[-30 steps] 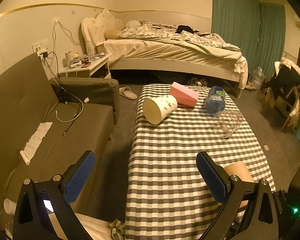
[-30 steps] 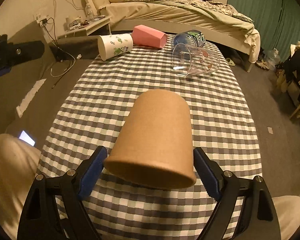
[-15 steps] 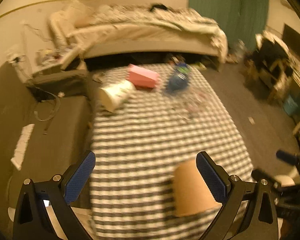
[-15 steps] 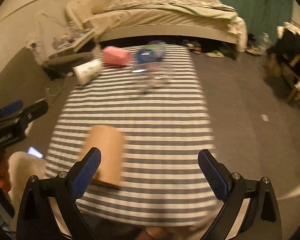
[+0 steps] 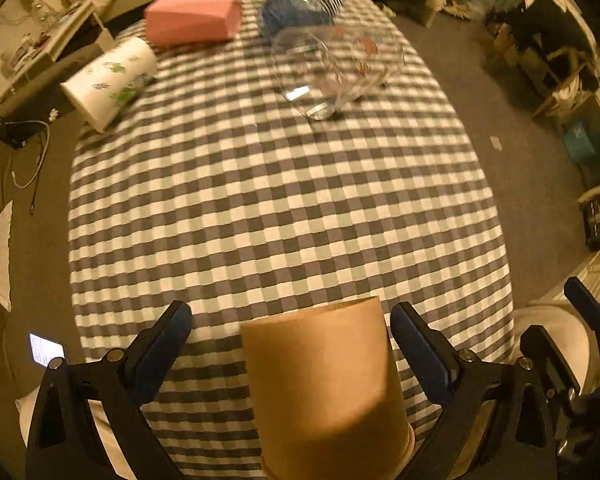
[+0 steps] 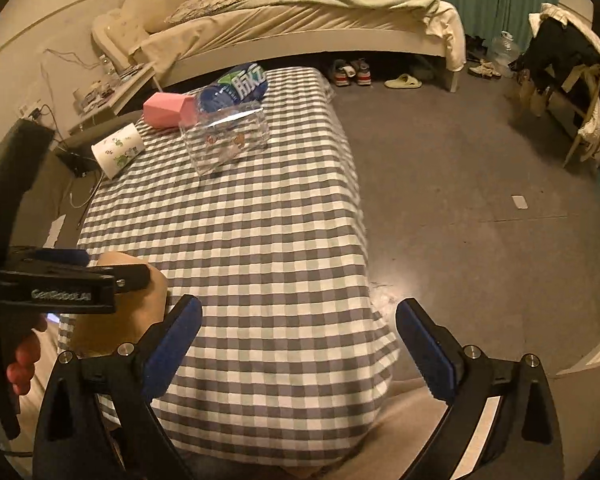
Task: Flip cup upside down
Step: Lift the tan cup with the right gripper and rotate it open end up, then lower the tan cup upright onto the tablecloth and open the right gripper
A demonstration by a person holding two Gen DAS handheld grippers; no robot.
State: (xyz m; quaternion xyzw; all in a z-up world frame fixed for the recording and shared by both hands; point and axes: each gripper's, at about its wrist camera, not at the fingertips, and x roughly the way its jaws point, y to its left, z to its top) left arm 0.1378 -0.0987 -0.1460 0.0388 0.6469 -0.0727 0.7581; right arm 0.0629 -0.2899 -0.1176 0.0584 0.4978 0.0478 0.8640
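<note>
A brown paper cup (image 5: 324, 392) is seen standing upside down at the near edge of the checked tablecloth (image 5: 284, 216), at 6 o'clock in the left wrist view, its closed base uppermost and its rolled rim at the bottom. The left gripper (image 5: 290, 334) is positioned around the cup with its jaws spread; a gap is visible between each blue pad and the cup wall, so the cup is not gripped. In the right wrist view the cup (image 6: 120, 316) is observed at 9 o'clock, partly hidden behind the left gripper's black frame (image 6: 60, 288). The right gripper (image 6: 298, 338) is found released and empty, its fingers wide apart above the near right corner of the cloth.

At the far end of the table, lying on their sides, are noted: a white printed cup (image 5: 110, 82) at 10 o'clock, a pink box (image 5: 192, 20) at 11 o'clock, a blue bottle (image 5: 302, 4) at 12 o'clock, and a clear plastic cup (image 5: 334, 68) just before the bottle.
</note>
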